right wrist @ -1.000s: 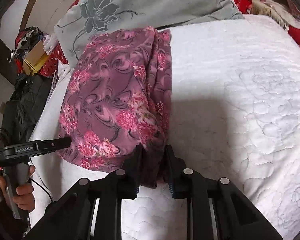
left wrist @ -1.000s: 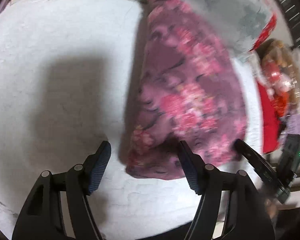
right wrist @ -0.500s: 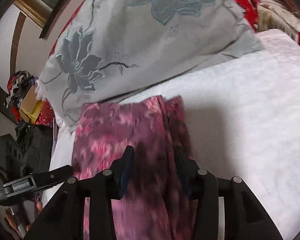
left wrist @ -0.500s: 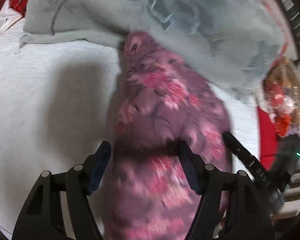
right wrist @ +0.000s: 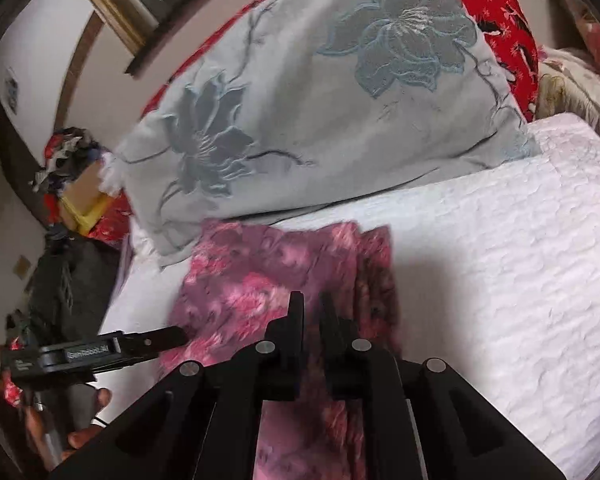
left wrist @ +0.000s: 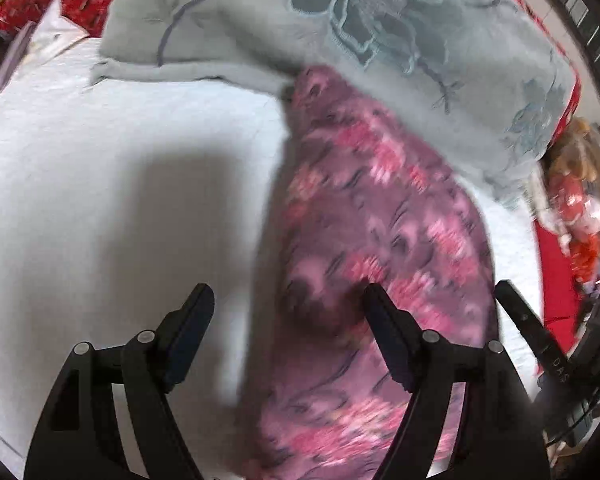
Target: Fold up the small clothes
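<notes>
A purple garment with pink flowers (left wrist: pixel 380 248) lies folded lengthwise on the white quilted bed (left wrist: pixel 100 200), its far end against a grey pillow. In the left wrist view my left gripper (left wrist: pixel 288 320) is open and empty above the garment's left edge. In the right wrist view the garment (right wrist: pixel 260 276) runs under my right gripper (right wrist: pixel 311 312), whose jaws stand nearly closed with a narrow gap and no cloth visibly between them. The other gripper (right wrist: pixel 140 340) shows at the garment's left edge.
A grey pillow with embroidered flowers (right wrist: pixel 320 120) leans at the head of the bed (right wrist: pixel 500 260). Red patterned bedding (right wrist: pixel 500 12) lies behind it. Dark bags and clutter (right wrist: pixel 60 280) stand off the bed's left side. A doll (left wrist: pixel 576 208) sits at the right.
Both grippers moved forward along the garment toward the pillow. The right gripper let go of the near edge, opened, then closed to a narrow gap. The left stayed open.
</notes>
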The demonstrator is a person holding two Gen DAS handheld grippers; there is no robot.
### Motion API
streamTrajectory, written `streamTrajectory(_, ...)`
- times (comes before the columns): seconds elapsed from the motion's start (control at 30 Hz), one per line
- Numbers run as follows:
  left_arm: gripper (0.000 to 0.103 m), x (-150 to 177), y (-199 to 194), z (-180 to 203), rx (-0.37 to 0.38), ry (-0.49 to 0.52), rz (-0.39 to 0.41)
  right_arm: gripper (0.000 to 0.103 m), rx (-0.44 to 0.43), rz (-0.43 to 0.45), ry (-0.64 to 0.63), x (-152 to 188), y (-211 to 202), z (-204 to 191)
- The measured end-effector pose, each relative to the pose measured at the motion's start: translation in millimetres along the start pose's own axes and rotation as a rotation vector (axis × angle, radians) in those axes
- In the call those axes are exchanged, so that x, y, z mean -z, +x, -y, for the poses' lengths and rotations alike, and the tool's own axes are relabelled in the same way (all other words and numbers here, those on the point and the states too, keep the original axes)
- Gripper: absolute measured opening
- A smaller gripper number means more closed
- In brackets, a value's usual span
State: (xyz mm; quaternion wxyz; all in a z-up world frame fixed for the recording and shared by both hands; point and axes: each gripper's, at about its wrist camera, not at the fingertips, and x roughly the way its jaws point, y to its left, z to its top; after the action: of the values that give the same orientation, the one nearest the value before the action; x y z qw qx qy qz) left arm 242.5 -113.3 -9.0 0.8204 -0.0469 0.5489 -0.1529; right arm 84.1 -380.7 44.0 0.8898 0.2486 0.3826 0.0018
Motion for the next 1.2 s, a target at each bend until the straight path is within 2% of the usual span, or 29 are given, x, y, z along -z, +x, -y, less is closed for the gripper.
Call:
streamTrajectory(0.07, 0.078, 1, 6, 4, 0.002, -0.005, -0.020, 0.026, 0.081, -0.135, -0.037, 10, 25, 3)
streamTrajectory(0.1, 0.078, 3, 4, 4, 0.003, -0.011, -0.020, 0.026, 0.102, -0.141, -0.032, 12, 26, 6)
streamTrajectory(0.2, 0.078, 5, -3, 8, -0.019, 0.011, -0.003, 0.029, 0.071, -0.076, 0.046, 5, -2, 10)
streamTrajectory(0.3, 0.078, 8, -6, 11, -0.038, 0.030, 0.004, 0.030, 0.028, -0.008, 0.012, 6, -28, 2)
streamTrajectory(0.37, 0.078, 8, -5, 13, -0.046, 0.031, 0.006, 0.034, 0.030, -0.039, -0.035, 15, -28, -6)
streamTrajectory(0.47, 0.078, 9, -6, 13, -0.047, 0.031, -0.002, 0.035, 0.121, -0.168, -0.131, 40, -5, -8)
streamTrajectory(0.5, 0.078, 10, -8, 13, -0.051, 0.036, -0.001, 0.036, 0.117, -0.140, -0.133, 44, -7, -6)
streamTrajectory(0.53, 0.078, 9, -9, 14, -0.055, 0.048, 0.002, 0.041, 0.118, -0.119, -0.119, 44, -12, -5)
streamTrajectory(0.57, 0.078, 9, -10, 14, -0.054, 0.060, -0.002, 0.050, 0.128, -0.135, -0.090, 40, -13, -2)
streamTrajectory(0.6, 0.078, 8, -13, 12, -0.048, 0.065, -0.008, 0.051, 0.124, -0.144, -0.071, 37, -12, 0)
streamTrajectory(0.73, 0.078, -13, -21, -9, 0.047, 0.002, -0.006, 0.051, 0.123, -0.087, 0.014, 12, -23, 16)
streamTrajectory(0.83, 0.078, -36, -12, -28, 0.117, -0.094, -0.052, 0.051, 0.096, -0.032, 0.126, -14, -20, 31)
streamTrajectory(0.9, 0.078, -49, -2, -30, 0.147, -0.129, -0.078, 0.051, 0.060, -0.047, 0.161, -30, 0, 34)
streamTrajectory(1.0, 0.078, -62, 12, -22, 0.152, -0.133, -0.097, 0.051, 0.086, -0.108, 0.143, -41, 36, 24)
streamTrajectory(1.03, 0.078, -63, 17, -19, 0.152, -0.129, -0.101, 0.045, 0.081, -0.110, 0.131, -42, 44, 18)
streamTrajectory(1.07, 0.078, -65, 24, -15, 0.145, -0.125, -0.108, 0.015, 0.063, -0.095, 0.099, -45, 50, 10)
streamTrajectory(1.1, 0.078, -67, 35, -12, 0.129, -0.123, -0.120, 0.003, 0.082, -0.088, 0.079, -45, 54, 7)
streamTrajectory(1.17, 0.084, -68, 48, -11, 0.121, -0.128, -0.136, 0.004, 0.148, -0.115, 0.071, -46, 69, 7)
streamTrajectory(1.2, 0.084, -69, 49, -11, 0.126, -0.129, -0.134, 0.004, 0.150, -0.127, 0.071, -47, 75, 10)
